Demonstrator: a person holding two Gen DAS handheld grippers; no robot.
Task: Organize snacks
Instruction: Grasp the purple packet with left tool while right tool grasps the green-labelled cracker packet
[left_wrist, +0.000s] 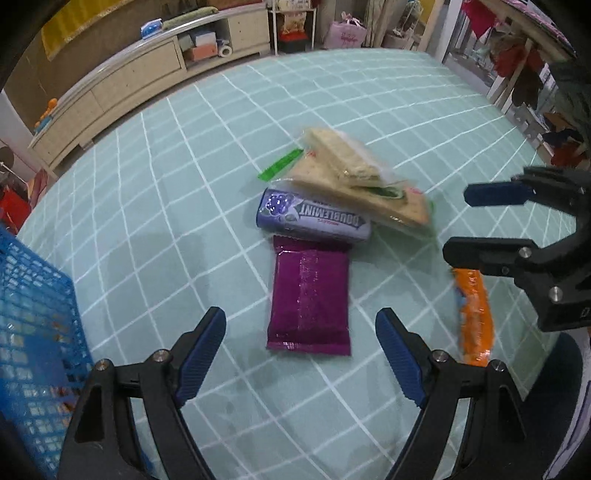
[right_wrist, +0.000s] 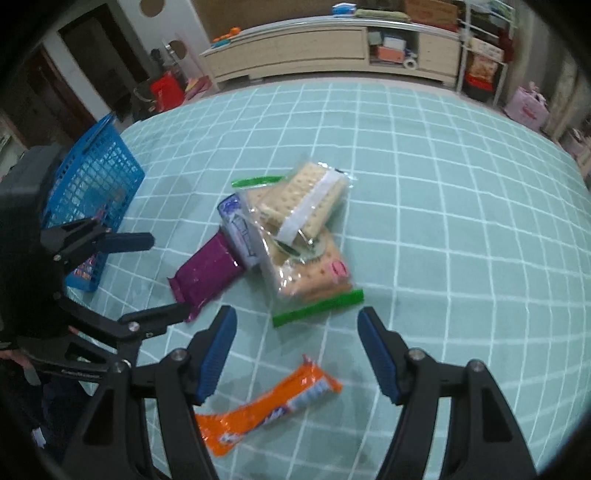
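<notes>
While both claws stand wide and empty, drop the left claw squarely over the purple wrapper beside the Doublemint tin on the checked desk; right claw suits the orange pack. Blue basket waits left.

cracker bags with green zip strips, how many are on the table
2. One cracker bag lies on top, farther from the grippers; the other cracker bag sits under it, nearer, beside the Doublemint tin. More could be hidden beneath.

Two wrist views, both tilted steeply down at my table.
Each sees the snack pile mid-frame and the other's gripper at its edge.
</notes>
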